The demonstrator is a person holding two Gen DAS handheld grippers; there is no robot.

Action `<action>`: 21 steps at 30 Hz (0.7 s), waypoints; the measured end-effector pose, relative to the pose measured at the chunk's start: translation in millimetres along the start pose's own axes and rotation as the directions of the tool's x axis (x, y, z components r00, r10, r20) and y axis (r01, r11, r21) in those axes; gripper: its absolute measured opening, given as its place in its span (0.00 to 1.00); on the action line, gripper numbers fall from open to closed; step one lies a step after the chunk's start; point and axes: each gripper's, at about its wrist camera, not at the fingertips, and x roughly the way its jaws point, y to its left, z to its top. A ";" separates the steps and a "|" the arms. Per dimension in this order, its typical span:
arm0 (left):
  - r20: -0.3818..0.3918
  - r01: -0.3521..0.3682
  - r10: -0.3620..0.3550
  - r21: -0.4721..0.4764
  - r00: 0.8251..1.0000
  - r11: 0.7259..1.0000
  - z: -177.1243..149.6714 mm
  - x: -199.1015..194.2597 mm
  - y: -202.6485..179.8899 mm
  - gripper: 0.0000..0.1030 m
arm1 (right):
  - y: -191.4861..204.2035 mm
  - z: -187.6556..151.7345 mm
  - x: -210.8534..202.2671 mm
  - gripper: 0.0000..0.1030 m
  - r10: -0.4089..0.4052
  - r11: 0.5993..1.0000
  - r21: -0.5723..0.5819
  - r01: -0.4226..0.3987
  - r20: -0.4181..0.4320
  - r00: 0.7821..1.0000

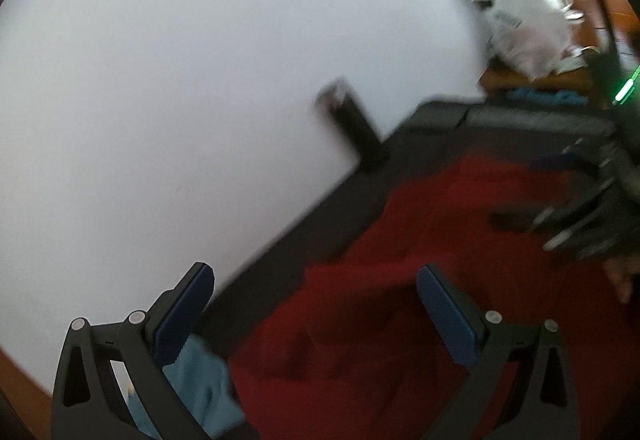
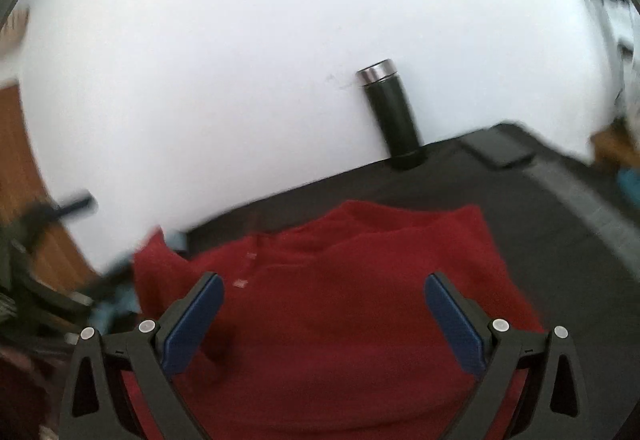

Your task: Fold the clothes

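Note:
A red garment (image 2: 340, 280) lies partly folded on a dark table top (image 2: 540, 220); it also shows in the left wrist view (image 1: 380, 300). My right gripper (image 2: 324, 316) is open and empty, just above the garment's near part. My left gripper (image 1: 316, 312) is open and empty over the garment's left edge. The right gripper (image 1: 580, 216) shows blurred at the right of the left wrist view, over the garment. The left gripper (image 2: 36, 280) shows blurred at the left edge of the right wrist view.
A dark flask with a silver cap (image 2: 392, 116) stands at the table's far edge against a white wall (image 2: 240, 60). A light blue cloth (image 1: 200, 384) lies by the left fingers. A wooden shelf with clutter (image 1: 532, 36) is at the far right.

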 end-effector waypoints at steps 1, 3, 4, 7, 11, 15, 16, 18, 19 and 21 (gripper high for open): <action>0.055 -0.020 0.019 0.033 0.998 0.999 6.6 -8.4 -2.3 0.99 | 1.2 -0.9 1.4 0.99 -0.053 0.998 -0.014 0.053 -0.003 0.999; 0.115 -0.099 0.089 0.080 0.989 0.992 16.9 -15.0 -7.7 0.99 | -6.9 -0.7 3.1 0.99 -0.096 0.995 0.024 0.096 -0.012 0.995; 0.124 -0.111 0.103 0.061 0.987 0.992 21.0 -16.8 -6.3 0.99 | -15.5 0.0 3.3 0.99 -0.087 0.993 0.072 0.088 -0.018 0.996; 0.141 -0.141 0.140 0.000 0.980 0.990 31.7 -21.2 -0.7 0.99 | -39.5 1.1 3.9 0.99 -0.062 0.976 0.206 0.068 -0.036 0.997; 0.026 -0.097 0.103 -0.188 0.994 0.977 13.3 -10.8 34.4 0.99 | -48.5 2.5 -1.4 0.99 -0.045 0.967 0.249 0.047 -0.014 0.999; -0.097 -0.093 0.060 -0.373 0.993 0.923 -17.3 0.1 72.6 0.99 | -25.3 5.8 -18.9 0.99 0.047 0.987 0.149 -0.060 0.086 0.995; -0.133 -0.108 0.057 -0.416 0.989 0.903 -31.9 3.1 83.5 0.99 | -17.7 6.5 -21.8 0.99 0.068 0.990 0.114 -0.080 0.102 0.992; -0.189 -0.142 0.053 -0.500 0.981 0.854 -63.7 7.5 101.7 0.99 | -1.9 7.9 -26.5 0.99 0.111 0.992 0.040 -0.117 0.125 0.986; -0.216 -0.160 0.047 -0.544 0.975 0.824 -81.1 9.4 110.8 0.99 | 4.4 7.2 -27.8 0.99 0.129 0.991 0.008 -0.131 0.127 0.983; -0.258 -0.185 0.023 -0.626 0.966 0.757 -115.8 11.9 124.5 0.99 | 18.0 4.1 -28.9 0.99 0.161 0.986 -0.060 -0.155 0.119 0.980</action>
